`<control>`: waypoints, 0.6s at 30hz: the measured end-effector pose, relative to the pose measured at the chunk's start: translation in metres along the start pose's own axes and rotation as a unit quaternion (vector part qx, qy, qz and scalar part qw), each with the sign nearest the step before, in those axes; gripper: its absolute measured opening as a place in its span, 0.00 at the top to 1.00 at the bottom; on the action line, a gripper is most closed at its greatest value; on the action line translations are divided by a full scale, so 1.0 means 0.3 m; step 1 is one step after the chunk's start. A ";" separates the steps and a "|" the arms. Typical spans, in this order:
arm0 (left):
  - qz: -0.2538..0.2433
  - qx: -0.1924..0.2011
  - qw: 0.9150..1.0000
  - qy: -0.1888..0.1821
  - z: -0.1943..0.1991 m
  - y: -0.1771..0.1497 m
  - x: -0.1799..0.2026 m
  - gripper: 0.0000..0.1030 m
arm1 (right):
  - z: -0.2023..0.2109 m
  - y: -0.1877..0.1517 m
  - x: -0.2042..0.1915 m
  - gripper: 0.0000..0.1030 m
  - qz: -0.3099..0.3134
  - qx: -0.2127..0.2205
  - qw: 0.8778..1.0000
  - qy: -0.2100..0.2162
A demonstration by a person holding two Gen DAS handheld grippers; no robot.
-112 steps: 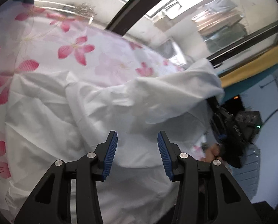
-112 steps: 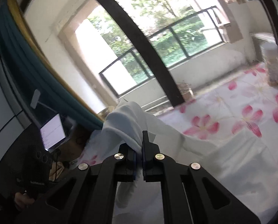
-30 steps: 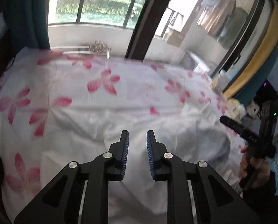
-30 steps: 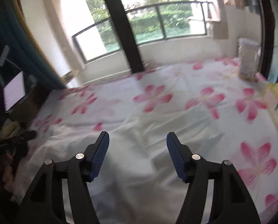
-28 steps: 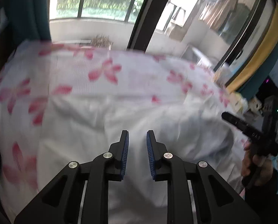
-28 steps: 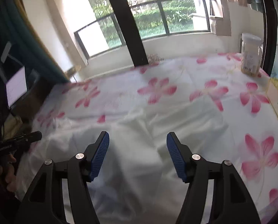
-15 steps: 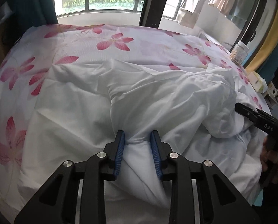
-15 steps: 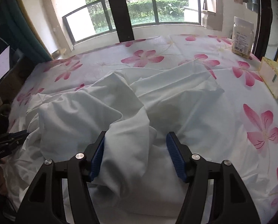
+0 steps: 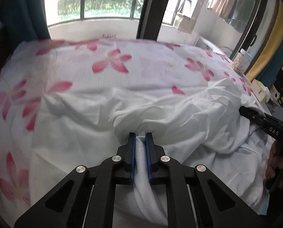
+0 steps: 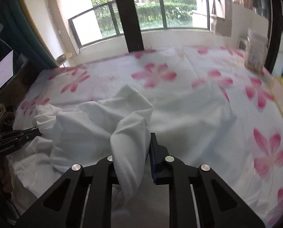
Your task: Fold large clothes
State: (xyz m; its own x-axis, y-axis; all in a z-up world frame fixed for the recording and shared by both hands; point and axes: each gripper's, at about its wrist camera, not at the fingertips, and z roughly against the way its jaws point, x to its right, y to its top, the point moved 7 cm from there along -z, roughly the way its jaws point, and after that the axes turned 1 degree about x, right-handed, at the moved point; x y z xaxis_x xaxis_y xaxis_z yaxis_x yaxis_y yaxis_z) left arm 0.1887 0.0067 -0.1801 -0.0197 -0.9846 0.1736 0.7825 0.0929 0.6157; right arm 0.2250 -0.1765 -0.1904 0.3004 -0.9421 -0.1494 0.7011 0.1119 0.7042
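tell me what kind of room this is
Most likely a bedroom in a home, opening onto a balcony. A wide bed with a pink-flowered sheet holds the white garment, and past the railed window laundry hangs to dry.

Left tool (image 9: 140, 142) and right tool (image 10: 133, 148) have just closed, both pinching fabric.

The left gripper (image 9: 140, 142) is matte black plastic, its two arms built as open triangular frames with cut-out windows. Four round silver screws sit across its linkage. Its fingers (image 9: 133, 153) carry blue ribbed pads. The right gripper (image 10: 139, 148) has the same black frame, silver screws and blue pads; seen from the other camera, white letters "DAS" mark its side.
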 end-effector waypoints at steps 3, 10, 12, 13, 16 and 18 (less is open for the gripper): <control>-0.005 -0.006 1.000 0.006 -0.024 -0.008 -0.004 0.90 | -0.030 -0.005 -0.017 0.85 0.016 -0.006 1.000 -0.012; -0.005 -0.011 1.000 0.001 -0.020 -0.056 0.001 0.90 | -0.029 -0.091 0.026 0.76 -0.003 -0.023 0.999 -0.023; 0.010 -0.016 1.000 -0.008 -0.018 -0.049 -0.005 0.90 | -0.025 -0.094 0.024 0.72 0.001 -0.026 0.999 -0.026; 0.018 -0.016 1.000 -0.017 -0.012 -0.043 -0.005 0.90 | -0.022 -0.094 0.022 0.67 0.002 -0.028 0.999 -0.026; 0.030 -0.005 0.999 -0.029 0.030 -0.024 -0.005 0.90 | -0.006 -0.097 0.030 0.41 -0.007 -0.033 0.999 -0.022; 0.032 0.017 0.999 -0.036 0.085 -0.005 0.002 0.87 | 0.020 -0.089 0.038 0.30 -0.018 -0.027 0.999 -0.014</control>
State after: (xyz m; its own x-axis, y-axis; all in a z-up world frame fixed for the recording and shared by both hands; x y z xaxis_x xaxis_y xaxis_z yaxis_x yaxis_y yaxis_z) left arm 0.1715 0.0098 -0.1614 -0.0159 -0.9631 0.2686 0.7620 0.1623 0.6269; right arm 0.2057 -0.1921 -0.2066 0.2566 -0.9543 -0.1532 0.7456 0.0946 0.6596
